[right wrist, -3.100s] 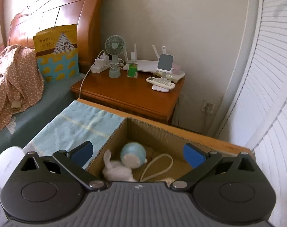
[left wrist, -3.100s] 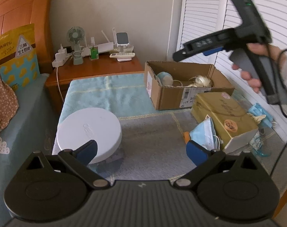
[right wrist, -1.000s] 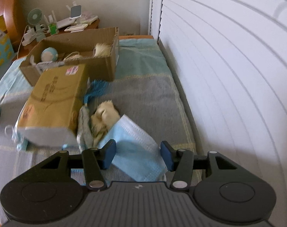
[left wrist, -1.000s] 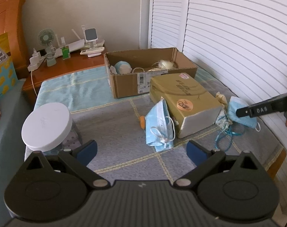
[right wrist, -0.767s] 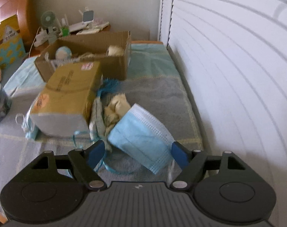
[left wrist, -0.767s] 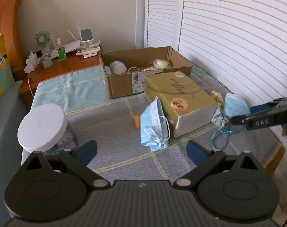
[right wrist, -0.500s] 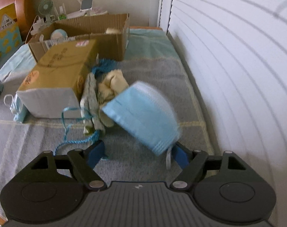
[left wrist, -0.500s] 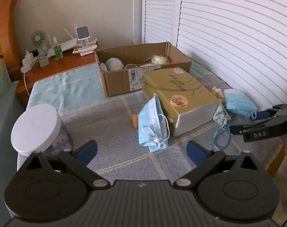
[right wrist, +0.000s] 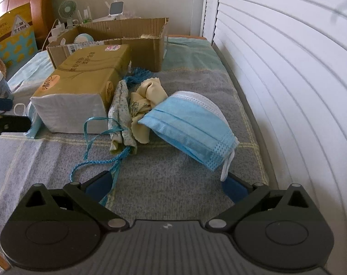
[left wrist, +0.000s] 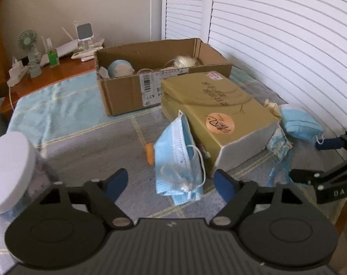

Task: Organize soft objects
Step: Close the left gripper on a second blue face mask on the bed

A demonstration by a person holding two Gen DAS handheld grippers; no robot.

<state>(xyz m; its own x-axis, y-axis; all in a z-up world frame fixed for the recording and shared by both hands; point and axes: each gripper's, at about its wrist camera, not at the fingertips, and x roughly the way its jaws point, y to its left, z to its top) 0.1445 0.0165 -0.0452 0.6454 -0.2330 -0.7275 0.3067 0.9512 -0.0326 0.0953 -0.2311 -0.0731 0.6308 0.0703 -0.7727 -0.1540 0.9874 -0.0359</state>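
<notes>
Since a second ago the right gripper [right wrist: 166, 184] has let go of the blue face mask [right wrist: 191, 129], which now lies on the grey blanket [right wrist: 164, 174] ahead of its fingers; its jaws are opening wide with nothing pinched, though the mask's white ear loop hangs against the right fingertip. A yellow cloth [right wrist: 143, 100], a patterned cloth and blue cord [right wrist: 98, 146] lie between that mask and the tissue pack [right wrist: 82, 87]. The left gripper [left wrist: 171, 182] has come lower toward a second face mask [left wrist: 178, 155] leaning on the tissue pack [left wrist: 217, 112]; its jaws are closing, not yet touching it. Behind stands the cardboard box [left wrist: 127, 91].
</notes>
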